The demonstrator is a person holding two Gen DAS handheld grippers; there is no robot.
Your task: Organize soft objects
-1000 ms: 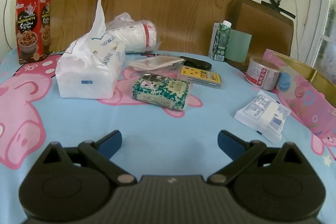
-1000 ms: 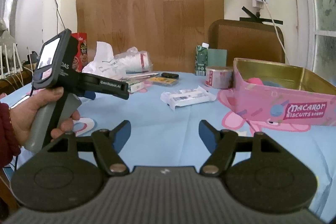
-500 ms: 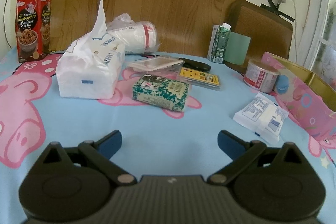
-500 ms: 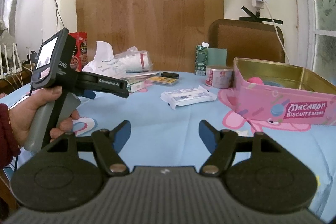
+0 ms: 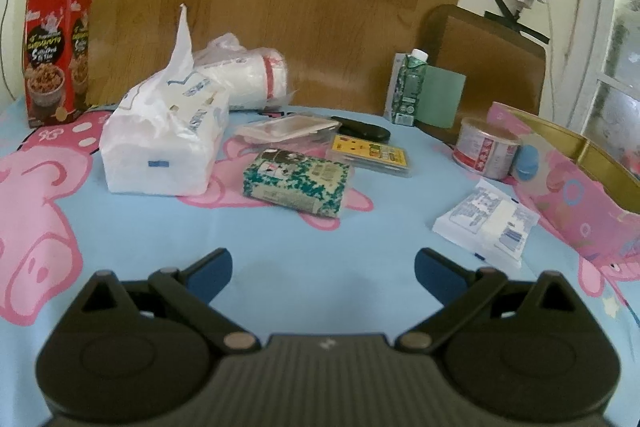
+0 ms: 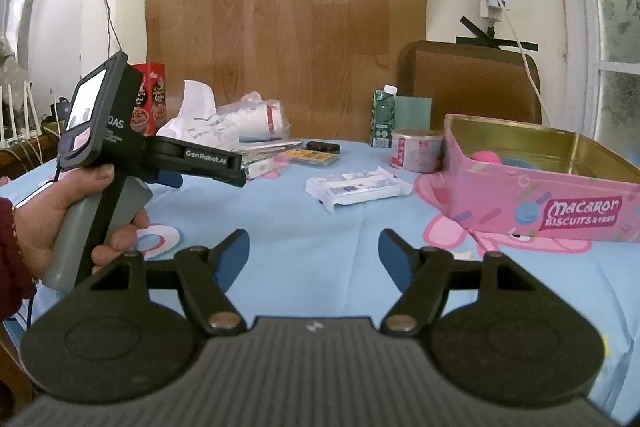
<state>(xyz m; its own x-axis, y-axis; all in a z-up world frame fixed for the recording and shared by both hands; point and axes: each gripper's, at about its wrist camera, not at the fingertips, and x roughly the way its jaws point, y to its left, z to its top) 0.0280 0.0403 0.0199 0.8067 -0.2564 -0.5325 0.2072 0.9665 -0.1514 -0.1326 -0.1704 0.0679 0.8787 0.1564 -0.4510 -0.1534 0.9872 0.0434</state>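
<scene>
My left gripper [image 5: 323,269] is open and empty, held above the blue tablecloth. Ahead of it lie a white tissue pack [image 5: 162,143], a green patterned packet [image 5: 298,181] and a flat white sachet pack [image 5: 486,225]. My right gripper [image 6: 314,253] is open and empty too. In its view the sachet pack [image 6: 356,187] lies straight ahead, the tissue pack [image 6: 200,123] is far left, and the left gripper [image 6: 236,175] is held in a hand at the left. An open pink biscuit tin [image 6: 536,187] stands at the right; it also shows in the left wrist view [image 5: 576,203].
A red snack box [image 5: 56,55], a bagged stack of cups [image 5: 248,79], a clear lidded box [image 5: 286,131], a yellow card case [image 5: 370,153], a green carton [image 5: 410,87] and a round can [image 5: 486,149] stand toward the back. A brown chair [image 6: 472,87] is behind the table.
The left gripper has shifted slightly, so the table objects sit a little lower and left in its view. Both grippers stay open. The right view is nearly unchanged.
</scene>
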